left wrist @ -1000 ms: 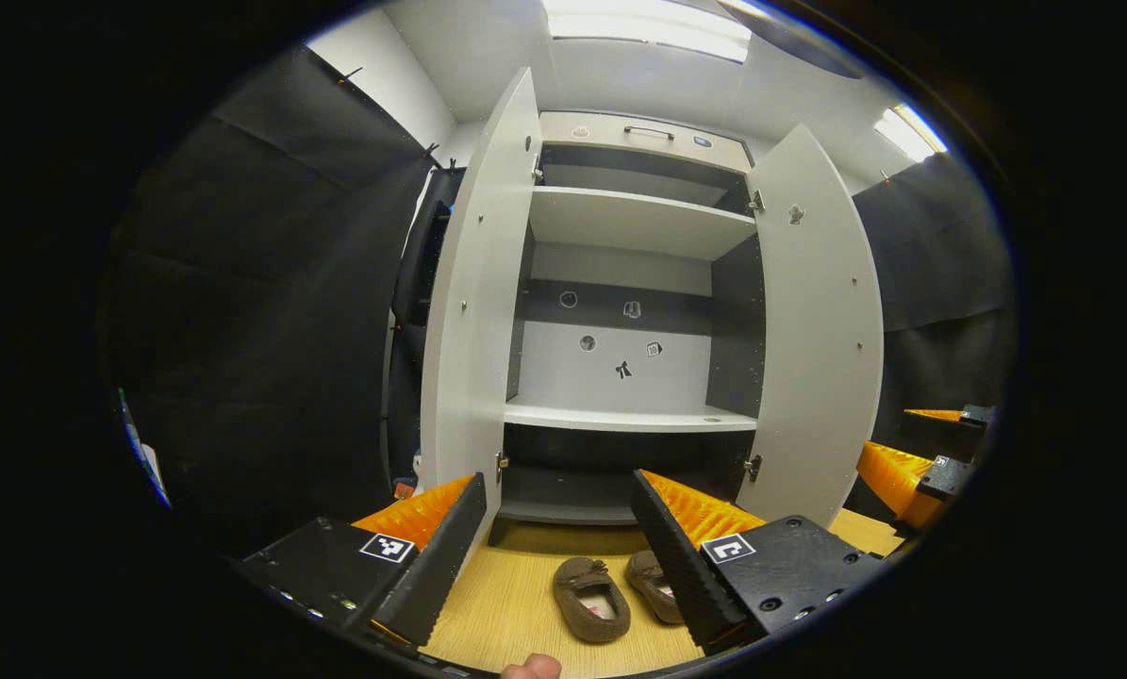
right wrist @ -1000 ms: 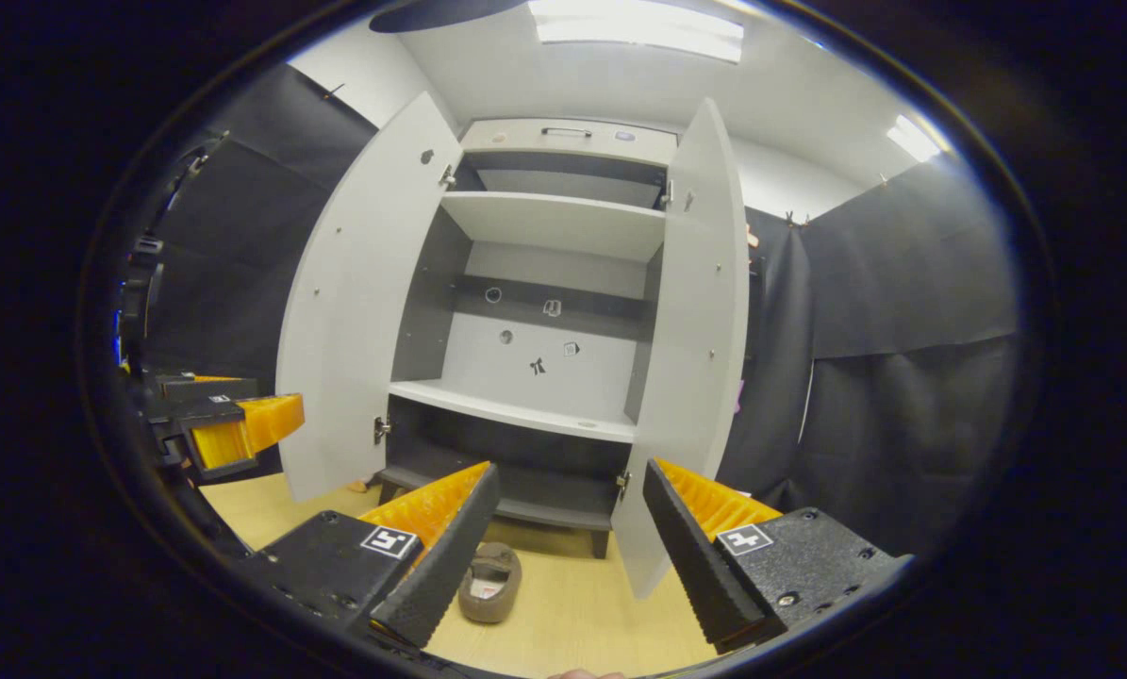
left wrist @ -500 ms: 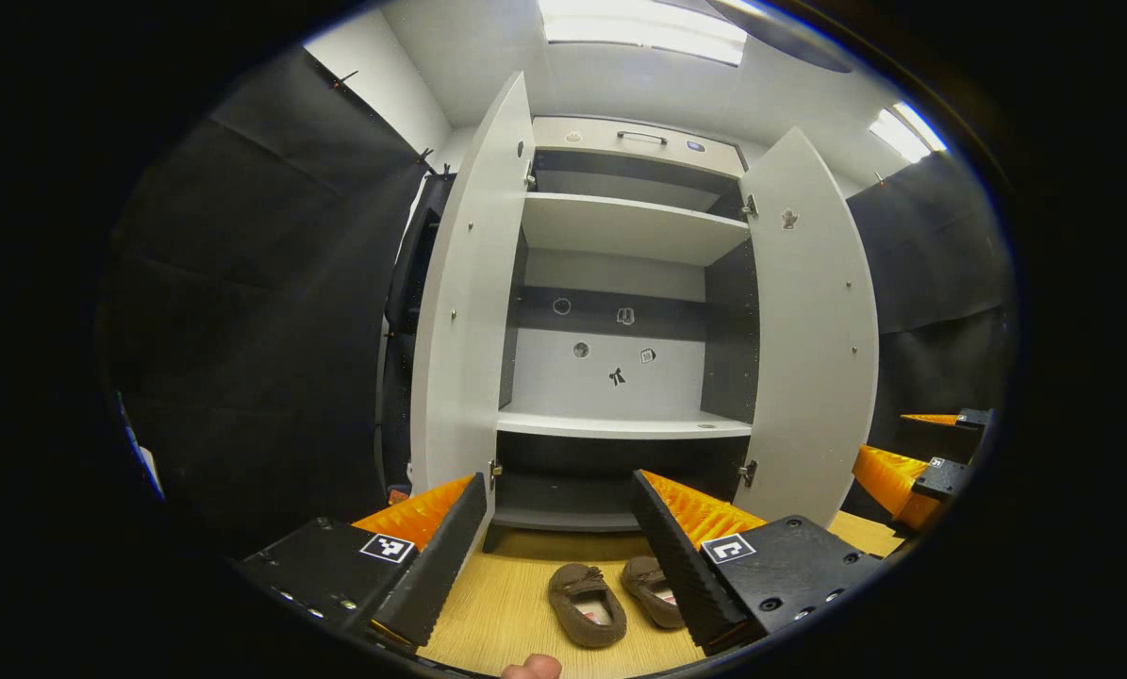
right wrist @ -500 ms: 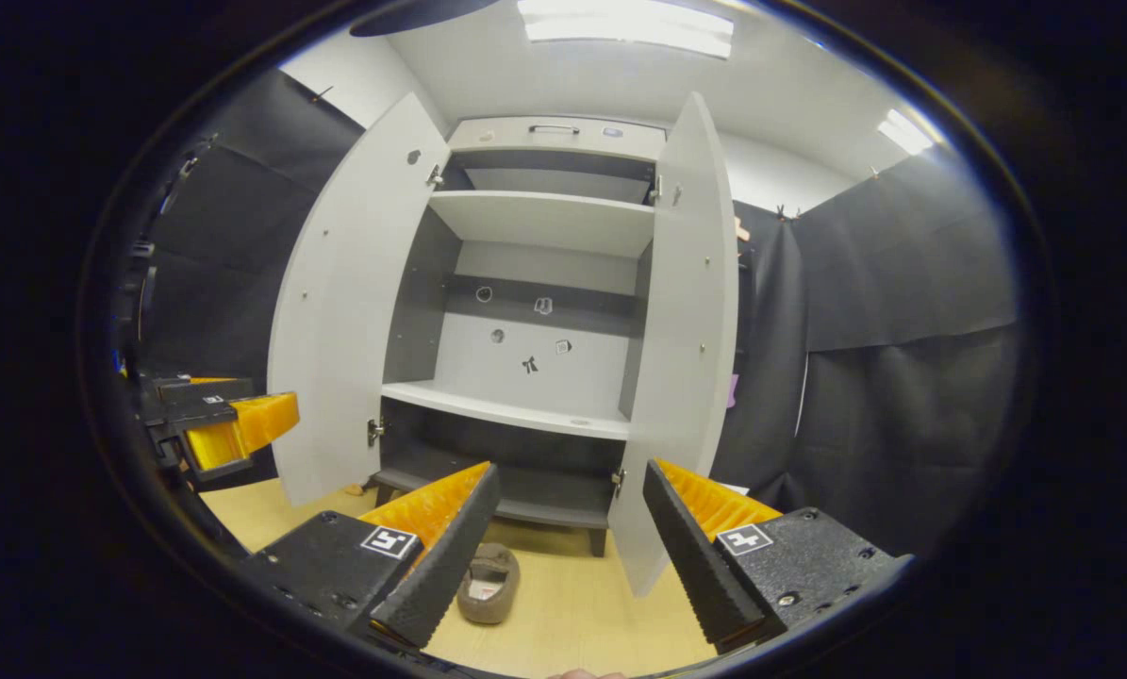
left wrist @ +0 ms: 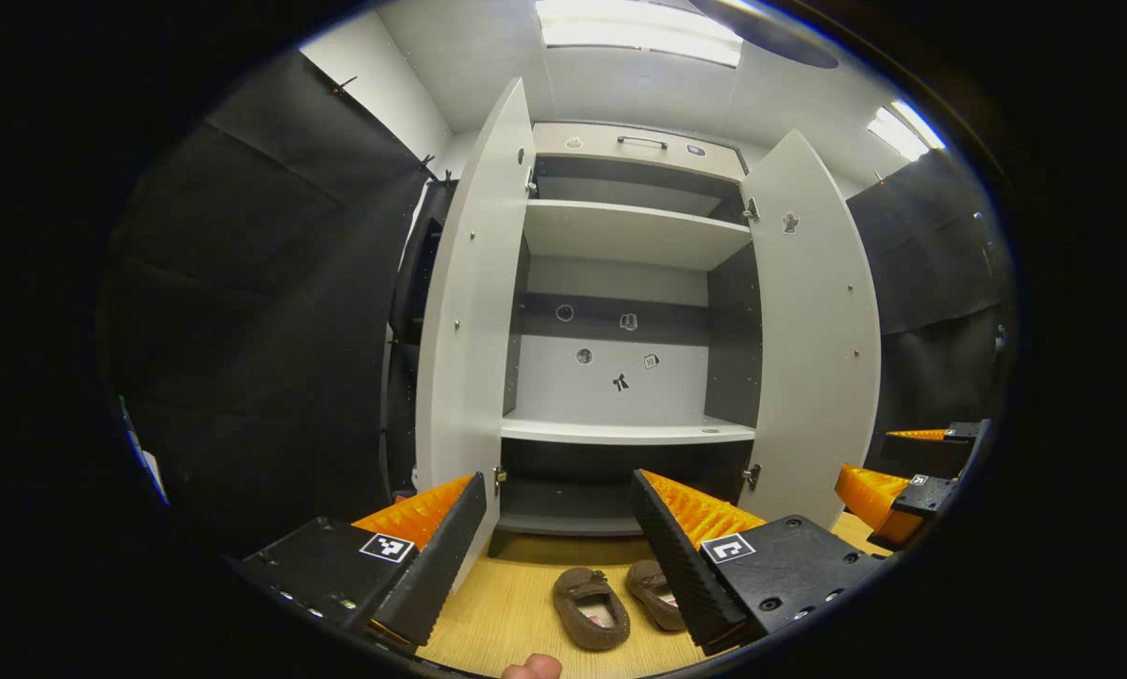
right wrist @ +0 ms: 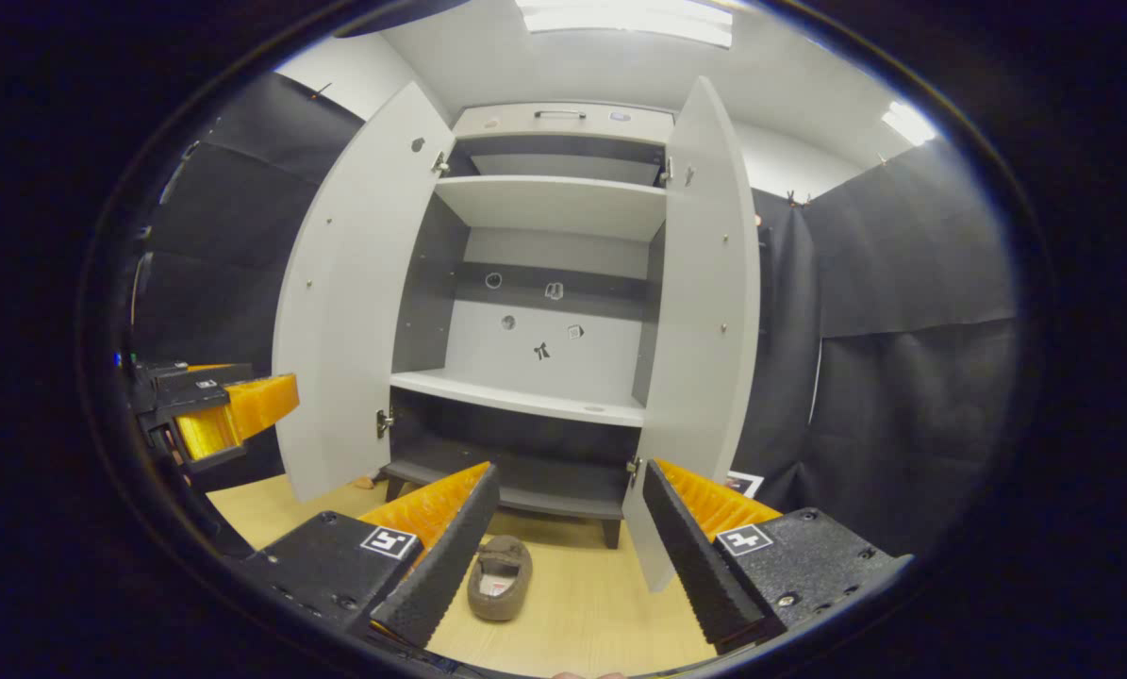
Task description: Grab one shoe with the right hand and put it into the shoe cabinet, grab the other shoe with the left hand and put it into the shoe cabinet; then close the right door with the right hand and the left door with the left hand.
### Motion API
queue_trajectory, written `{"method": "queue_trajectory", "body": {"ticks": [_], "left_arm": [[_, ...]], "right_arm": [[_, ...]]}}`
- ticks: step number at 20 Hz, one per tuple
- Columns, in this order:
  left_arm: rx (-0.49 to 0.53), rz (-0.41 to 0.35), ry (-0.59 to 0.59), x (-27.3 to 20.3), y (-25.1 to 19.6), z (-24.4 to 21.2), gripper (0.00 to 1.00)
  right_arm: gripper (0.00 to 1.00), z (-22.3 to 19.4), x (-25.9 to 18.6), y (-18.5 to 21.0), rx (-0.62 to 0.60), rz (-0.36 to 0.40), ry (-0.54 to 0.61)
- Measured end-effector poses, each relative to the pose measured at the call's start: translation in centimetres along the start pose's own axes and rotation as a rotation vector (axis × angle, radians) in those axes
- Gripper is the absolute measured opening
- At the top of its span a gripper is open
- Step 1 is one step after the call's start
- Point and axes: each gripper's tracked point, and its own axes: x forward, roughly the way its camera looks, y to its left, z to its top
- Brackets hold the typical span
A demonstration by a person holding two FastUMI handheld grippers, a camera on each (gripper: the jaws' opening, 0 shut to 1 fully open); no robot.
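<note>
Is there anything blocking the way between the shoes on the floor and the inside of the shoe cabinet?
Nothing visible does. Both shoes sit on the bare wooden floor just before the shoe cabinet. Its left door and right door stand wide open, and the shelves look bare.

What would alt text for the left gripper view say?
A grey shoe cabinet stands with both doors wide open and its shelves bare, above two brown shoes side by side on the wooden floor. The left gripper is open in the foreground; the right gripper sits at the right edge.
</note>
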Motion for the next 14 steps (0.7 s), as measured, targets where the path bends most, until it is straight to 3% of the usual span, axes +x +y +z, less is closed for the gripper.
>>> {"method": "queue_trajectory", "body": {"ticks": [1, 2, 4, 5, 8, 14], "left_arm": [[0.004, -0.005, 0.004, 0.0, -0.1, 0.0, 0.99], [0.006, -0.007, 0.013, -0.2, 0.0, -0.3, 0.95], [0.001, -0.007, 0.009, -0.1, 0.0, -0.2, 0.99], [-0.001, -0.005, 0.007, 0.0, 0.0, -0.1, 0.95], [0.009, 0.004, 0.007, 0.0, 0.2, -0.2, 0.95], [0.024, 0.043, 0.012, 0.2, 0.8, -0.5, 0.95]], "right_arm": [[0.98, -0.2, 0.4, 0.3, 0.002, 0.009, 0.011], [0.99, -0.5, 0.7, 0.6, 0.007, 0.019, 0.02], [1.0, -1.7, 1.9, 1.7, 0.018, 0.051, 0.051], [1.0, -2.8, 2.6, 2.4, 0.018, 0.074, 0.08], [1.0, -6.6, 5.1, 4.7, 0.015, 0.138, 0.186], [1.0, -14.6, 9.8, 7.3, 0.043, 0.187, 0.398]]}}
